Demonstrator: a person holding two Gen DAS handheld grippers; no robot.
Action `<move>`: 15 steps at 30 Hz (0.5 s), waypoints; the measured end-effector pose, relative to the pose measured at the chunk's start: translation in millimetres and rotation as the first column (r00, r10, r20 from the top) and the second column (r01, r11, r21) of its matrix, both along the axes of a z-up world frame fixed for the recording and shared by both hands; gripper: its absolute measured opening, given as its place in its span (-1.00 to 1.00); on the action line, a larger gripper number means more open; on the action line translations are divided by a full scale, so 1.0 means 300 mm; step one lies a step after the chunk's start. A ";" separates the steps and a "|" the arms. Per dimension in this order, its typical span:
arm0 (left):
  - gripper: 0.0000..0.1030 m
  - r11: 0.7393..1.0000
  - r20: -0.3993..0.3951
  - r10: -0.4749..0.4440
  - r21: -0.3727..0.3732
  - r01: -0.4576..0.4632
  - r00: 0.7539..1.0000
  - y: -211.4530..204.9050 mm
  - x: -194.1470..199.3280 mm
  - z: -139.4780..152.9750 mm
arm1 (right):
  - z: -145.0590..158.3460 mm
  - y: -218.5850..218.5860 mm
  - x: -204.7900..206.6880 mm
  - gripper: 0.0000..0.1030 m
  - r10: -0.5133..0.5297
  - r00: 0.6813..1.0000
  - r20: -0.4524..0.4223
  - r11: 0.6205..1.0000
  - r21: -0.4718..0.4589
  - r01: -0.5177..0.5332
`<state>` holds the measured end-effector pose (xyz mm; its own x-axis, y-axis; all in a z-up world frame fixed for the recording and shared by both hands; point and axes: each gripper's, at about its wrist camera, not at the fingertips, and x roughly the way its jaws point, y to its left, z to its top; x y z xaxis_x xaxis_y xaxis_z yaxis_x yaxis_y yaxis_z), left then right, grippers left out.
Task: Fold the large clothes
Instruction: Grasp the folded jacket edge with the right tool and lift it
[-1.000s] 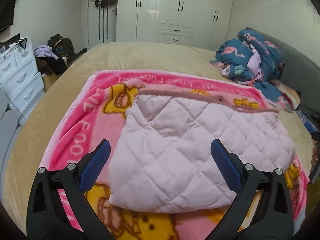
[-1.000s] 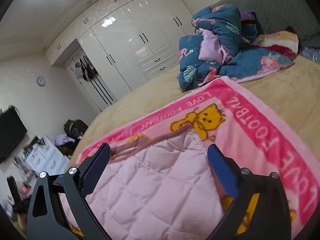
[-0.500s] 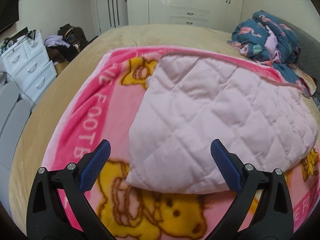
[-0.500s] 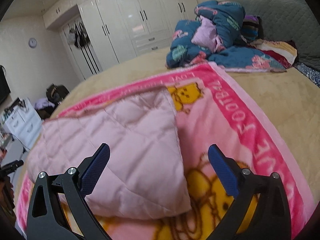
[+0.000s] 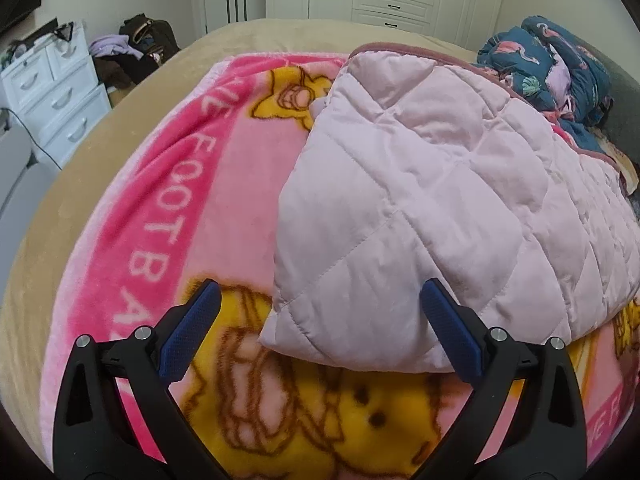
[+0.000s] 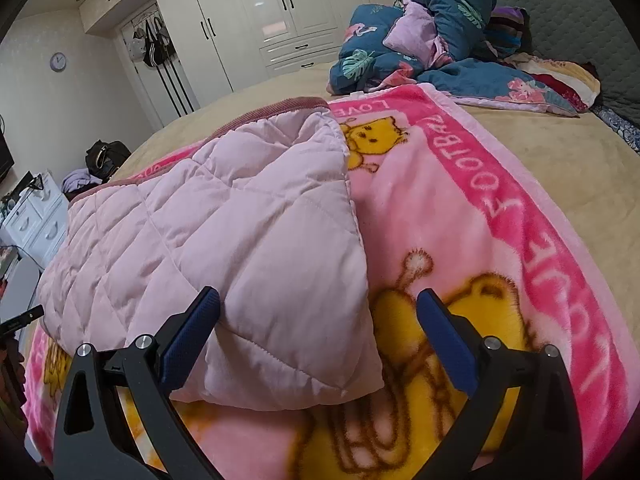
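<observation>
A pale pink quilted garment (image 5: 432, 208) lies folded on a pink and yellow cartoon blanket (image 5: 168, 216) spread over the bed. Its near left corner lies between the fingers of my left gripper (image 5: 320, 324), which is open and empty just above it. In the right wrist view the garment (image 6: 224, 248) shows its near right corner between the fingers of my right gripper (image 6: 318, 332), also open and empty. The blanket (image 6: 500, 216) extends to the right. A dark pink trim runs along the garment's far edge.
A heap of dark blue flowered bedding (image 6: 432, 40) lies at the bed's far right, by a grey headboard (image 6: 576, 20). White drawers (image 5: 56, 88) and a pile of bags (image 5: 136, 48) stand left of the bed. White wardrobes (image 6: 280, 12) line the far wall.
Both grippers have come down and closer to the garment's near edge, the left over its left corner, the right over its right corner. Both stayed open. The garment has not moved.
</observation>
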<state>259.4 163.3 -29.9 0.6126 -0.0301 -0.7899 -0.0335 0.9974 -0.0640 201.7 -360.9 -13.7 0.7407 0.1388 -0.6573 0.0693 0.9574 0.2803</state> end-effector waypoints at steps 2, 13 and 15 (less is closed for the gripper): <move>0.82 1.000 -0.002 -0.003 -0.023 0.003 1.000 0.007 0.013 -0.014 | -0.007 0.003 0.009 0.90 0.005 1.000 0.002 1.000 -0.004 -0.005; 0.24 0.974 -0.036 -0.022 -0.226 0.013 0.999 0.011 0.098 -0.063 | 0.056 0.086 0.093 -0.52 0.059 0.998 0.024 0.998 -0.029 -0.059; -0.29 0.981 -0.022 -0.042 -0.191 0.037 0.999 -0.026 0.120 -0.027 | 0.118 0.087 0.127 -0.59 0.058 0.996 0.069 0.998 -0.034 -0.055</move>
<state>295.5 155.4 -37.9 0.5870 -0.2058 -0.7830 0.0018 0.9675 -0.2530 239.8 -334.7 21.6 0.7767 0.1616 -0.6088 -0.0039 0.9677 0.2520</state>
